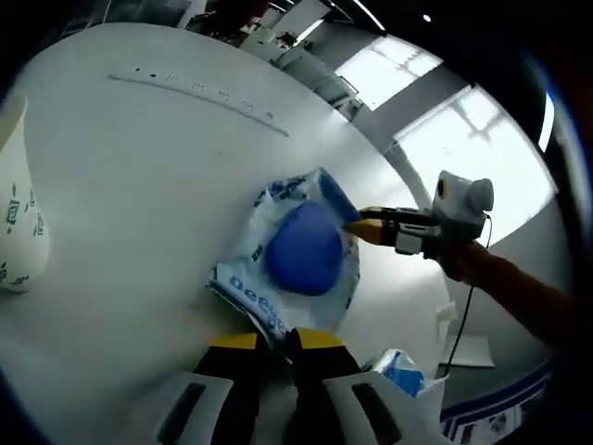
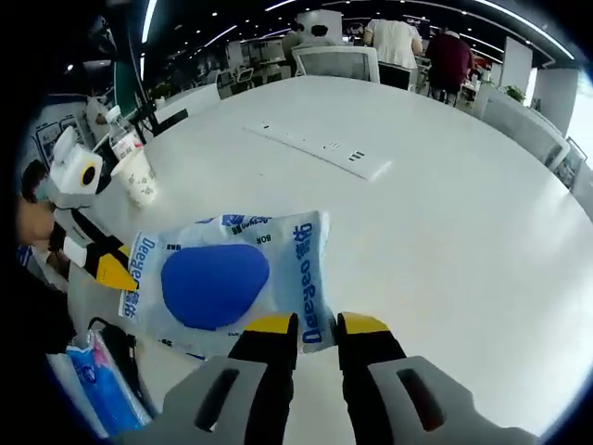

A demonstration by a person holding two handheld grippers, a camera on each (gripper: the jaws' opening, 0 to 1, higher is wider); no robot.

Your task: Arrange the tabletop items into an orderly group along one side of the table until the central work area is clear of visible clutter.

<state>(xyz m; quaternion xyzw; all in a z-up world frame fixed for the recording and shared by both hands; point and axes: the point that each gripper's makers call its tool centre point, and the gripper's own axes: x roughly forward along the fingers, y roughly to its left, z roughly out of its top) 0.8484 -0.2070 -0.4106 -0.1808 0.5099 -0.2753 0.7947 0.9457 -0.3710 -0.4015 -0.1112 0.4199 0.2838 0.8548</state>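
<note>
Here both claws, left (image 1: 276, 341) and right (image 2: 320, 326), pinch a crinkly plastic packet (image 2: 227, 278).

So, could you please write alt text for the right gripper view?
The right gripper, jaws nearly closed, pinches the edge of a white packet with a blue oval, while the left gripper holds its opposite end above a white table. A paper cup stands behind.

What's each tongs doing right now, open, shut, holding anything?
Left tongs: shut on one edge of the blue-and-white packet.
Right tongs: shut on the packet's opposite edge.
</note>
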